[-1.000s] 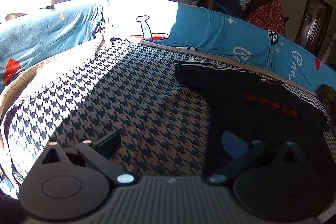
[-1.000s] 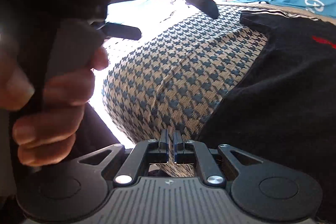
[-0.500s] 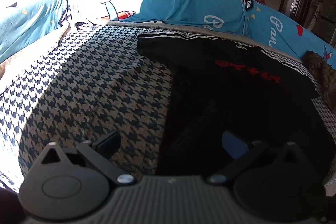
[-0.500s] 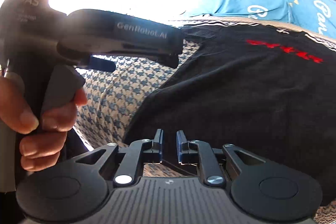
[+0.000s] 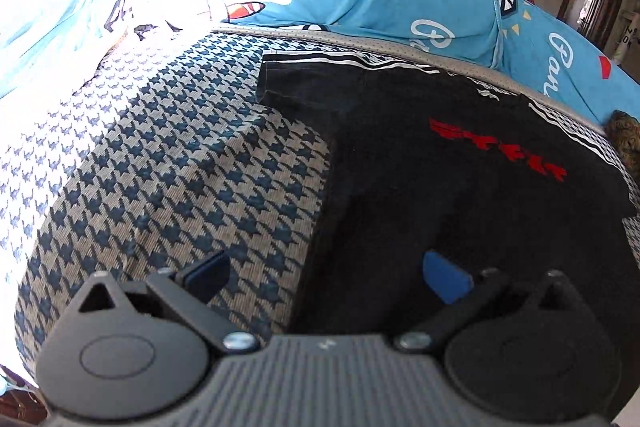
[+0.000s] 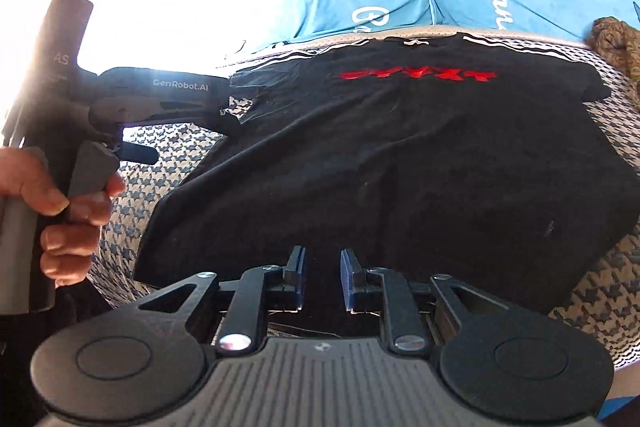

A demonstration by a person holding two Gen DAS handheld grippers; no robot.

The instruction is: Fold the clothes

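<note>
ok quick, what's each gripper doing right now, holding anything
left gripper: open wide, holding nothing.
right gripper: jaws just opened slightly, nothing gripped, over the black t-shirt.

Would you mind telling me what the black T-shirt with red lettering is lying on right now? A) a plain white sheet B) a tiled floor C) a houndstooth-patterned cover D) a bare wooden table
C: the black T-shirt lies spread flat on the houndstooth-patterned cover, whose blue and beige checks show all around it.
</note>
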